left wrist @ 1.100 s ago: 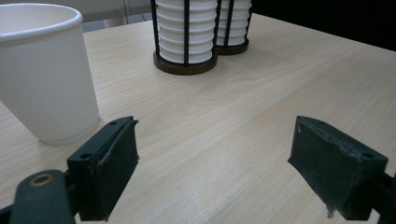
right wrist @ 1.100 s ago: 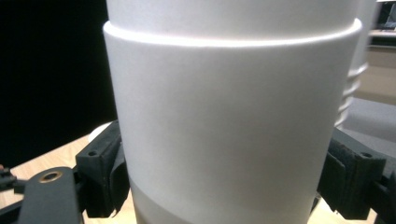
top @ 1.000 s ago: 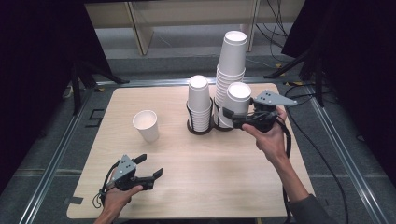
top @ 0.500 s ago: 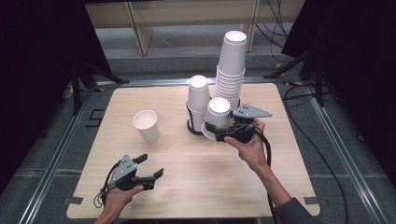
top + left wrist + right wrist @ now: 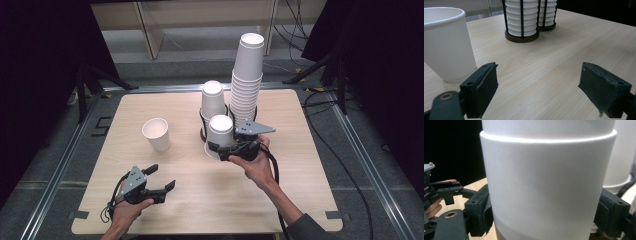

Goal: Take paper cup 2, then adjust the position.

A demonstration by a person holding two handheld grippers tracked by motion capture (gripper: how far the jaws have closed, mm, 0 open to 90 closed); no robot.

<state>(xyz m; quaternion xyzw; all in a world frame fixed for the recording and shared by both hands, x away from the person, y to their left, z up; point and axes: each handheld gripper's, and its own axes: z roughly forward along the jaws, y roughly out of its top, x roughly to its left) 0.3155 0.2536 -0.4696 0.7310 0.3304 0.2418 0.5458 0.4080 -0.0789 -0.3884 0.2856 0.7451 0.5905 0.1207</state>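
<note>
a light wooden table (image 5: 300,200) with rounded corners stands in the middle of a dim room. the floor (image 5: 370,165) around it is grey, and metal rails (image 5: 55,175) run along the table's left and right sides and across its far edge. black cables (image 5: 345,145) trail over the floor on the right. at the far side stands a pale wooden shelf unit (image 5: 165,20) on slim legs. dark curtains (image 5: 45,55) close in on the left and right. light falls from above onto the tabletop.
</note>
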